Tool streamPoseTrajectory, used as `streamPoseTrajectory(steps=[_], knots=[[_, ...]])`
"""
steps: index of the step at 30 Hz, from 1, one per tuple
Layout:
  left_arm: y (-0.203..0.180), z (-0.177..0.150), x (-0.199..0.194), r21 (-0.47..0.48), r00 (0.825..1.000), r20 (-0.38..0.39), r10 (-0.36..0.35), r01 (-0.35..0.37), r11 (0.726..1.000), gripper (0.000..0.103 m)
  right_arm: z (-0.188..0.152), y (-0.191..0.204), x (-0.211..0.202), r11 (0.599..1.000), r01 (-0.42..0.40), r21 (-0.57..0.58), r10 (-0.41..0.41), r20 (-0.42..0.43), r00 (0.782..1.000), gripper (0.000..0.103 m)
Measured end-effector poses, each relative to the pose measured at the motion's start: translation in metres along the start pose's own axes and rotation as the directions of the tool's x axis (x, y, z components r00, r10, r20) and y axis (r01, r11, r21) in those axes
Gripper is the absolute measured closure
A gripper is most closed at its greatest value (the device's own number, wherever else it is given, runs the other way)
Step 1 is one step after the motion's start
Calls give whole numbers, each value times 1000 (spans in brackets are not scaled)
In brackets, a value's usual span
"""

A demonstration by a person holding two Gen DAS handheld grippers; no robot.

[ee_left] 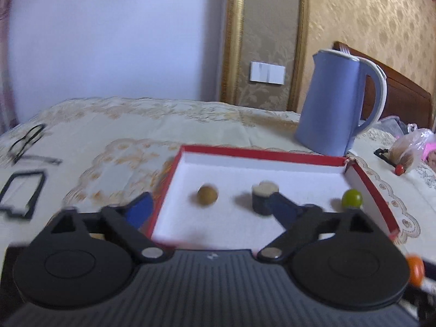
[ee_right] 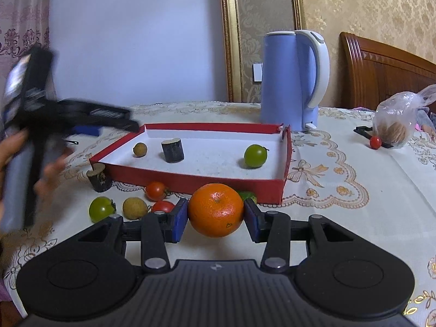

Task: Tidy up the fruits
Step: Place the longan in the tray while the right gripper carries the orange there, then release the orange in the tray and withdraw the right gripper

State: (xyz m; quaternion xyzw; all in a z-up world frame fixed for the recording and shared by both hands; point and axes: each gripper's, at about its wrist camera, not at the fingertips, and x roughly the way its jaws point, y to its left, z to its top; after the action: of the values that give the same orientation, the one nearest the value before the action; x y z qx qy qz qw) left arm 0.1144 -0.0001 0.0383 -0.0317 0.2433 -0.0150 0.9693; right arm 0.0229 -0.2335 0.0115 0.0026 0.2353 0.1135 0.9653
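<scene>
My right gripper [ee_right: 215, 214] is shut on an orange [ee_right: 215, 209], held just in front of the red box [ee_right: 190, 181]. In the box lie a brown longan [ee_right: 140, 149], a dark sugarcane piece [ee_right: 172, 150] and a green tomato [ee_right: 255, 156]. My left gripper [ee_left: 211, 204] is open and empty above the box's [ee_left: 376, 190] near left edge; the longan [ee_left: 207, 195], cane piece [ee_left: 263, 197] and green tomato [ee_left: 351, 198] show ahead. It appears blurred at the left of the right wrist view [ee_right: 90, 122]. Loose before the box: cane piece [ee_right: 99, 177], green tomato [ee_right: 101, 208], longan [ee_right: 135, 208], red tomatoes [ee_right: 156, 190].
A blue kettle [ee_right: 291, 81] stands behind the box. A plastic bag [ee_right: 395, 122] and a small red tomato [ee_right: 375, 142] lie at the far right. Glasses [ee_left: 27, 139] and a black frame [ee_left: 21, 193] lie on the cloth at the left.
</scene>
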Motion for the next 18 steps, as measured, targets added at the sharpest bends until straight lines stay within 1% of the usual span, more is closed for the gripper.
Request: streamPoseTrajectory(steps=[2, 5, 8, 12, 18], knots=[[3, -13, -17, -15, 999, 30, 22, -22, 1000, 1, 4, 1, 3, 1000, 4, -1, -4, 0, 1000, 60], [7, -28, -35, -30, 997, 40, 63, -62, 998, 0, 10, 4, 11, 1000, 14, -9, -14, -6, 1000, 60], [15, -33, -45, -43, 998, 33, 50, -48, 998, 0, 18, 6, 20, 999, 25, -20, -25, -9, 1000, 60], [25, -37, -58, -69, 999, 36, 11, -9, 998, 0, 31, 8, 35, 999, 42, -18, -42, -11, 999, 60], [30, -46, -66, -59, 999, 32, 6, -4, 998, 0, 51, 1, 67, 997, 79, 8, -79, -36, 996, 60]])
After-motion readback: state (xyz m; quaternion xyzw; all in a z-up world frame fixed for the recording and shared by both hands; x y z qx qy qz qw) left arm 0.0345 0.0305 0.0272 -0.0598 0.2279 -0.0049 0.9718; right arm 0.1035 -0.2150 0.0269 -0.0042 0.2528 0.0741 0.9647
